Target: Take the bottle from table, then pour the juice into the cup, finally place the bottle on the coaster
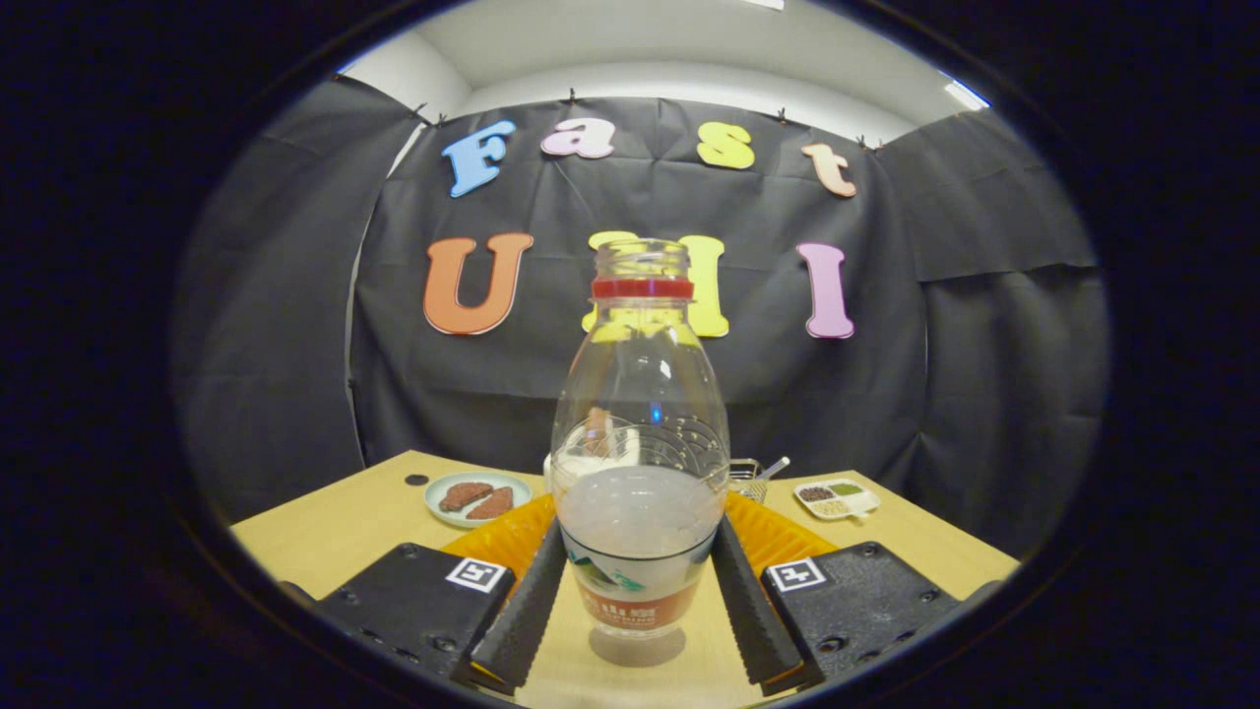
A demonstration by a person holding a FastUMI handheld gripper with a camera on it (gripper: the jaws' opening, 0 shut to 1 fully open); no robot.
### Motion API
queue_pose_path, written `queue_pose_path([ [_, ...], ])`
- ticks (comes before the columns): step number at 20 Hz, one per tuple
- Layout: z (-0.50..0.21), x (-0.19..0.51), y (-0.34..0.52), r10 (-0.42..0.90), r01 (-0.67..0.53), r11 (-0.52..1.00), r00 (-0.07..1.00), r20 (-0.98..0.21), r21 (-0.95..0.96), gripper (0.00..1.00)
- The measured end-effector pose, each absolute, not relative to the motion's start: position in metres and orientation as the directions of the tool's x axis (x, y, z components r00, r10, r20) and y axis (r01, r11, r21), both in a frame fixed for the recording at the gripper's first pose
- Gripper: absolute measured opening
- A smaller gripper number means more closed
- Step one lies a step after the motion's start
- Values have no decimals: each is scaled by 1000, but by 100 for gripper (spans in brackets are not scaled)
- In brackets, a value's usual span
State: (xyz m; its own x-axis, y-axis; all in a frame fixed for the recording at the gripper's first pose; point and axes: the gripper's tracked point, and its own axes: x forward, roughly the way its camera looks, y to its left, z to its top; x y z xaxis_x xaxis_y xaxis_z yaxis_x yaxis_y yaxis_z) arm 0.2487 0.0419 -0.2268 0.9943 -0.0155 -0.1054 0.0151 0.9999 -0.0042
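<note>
Hand-held gripper clamped on uncapped bottle, both fingers pressing its lower body; bottle upright above surface. Orange coaster behind at 12 o'clock.

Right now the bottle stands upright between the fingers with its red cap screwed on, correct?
Not quite. The bottle does stand upright on the table between the gripper fingers, but it has no cap: the gripper view shows an open mouth above the red neck ring.
</note>
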Motion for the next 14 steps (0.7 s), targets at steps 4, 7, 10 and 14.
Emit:
queue_pose_path([
  [4, -269, 264, 38, -24, 16, 999, 987, -157, -51, 82],
  [7, -300, 275, 36, -25, 17, 999, 981, -192, -43, 82],
  [10, -328, 279, 32, -35, 26, 999, 970, -241, -39, 82],
  [14, -349, 283, 28, -28, 19, 999, 963, -268, -34, 82],
])
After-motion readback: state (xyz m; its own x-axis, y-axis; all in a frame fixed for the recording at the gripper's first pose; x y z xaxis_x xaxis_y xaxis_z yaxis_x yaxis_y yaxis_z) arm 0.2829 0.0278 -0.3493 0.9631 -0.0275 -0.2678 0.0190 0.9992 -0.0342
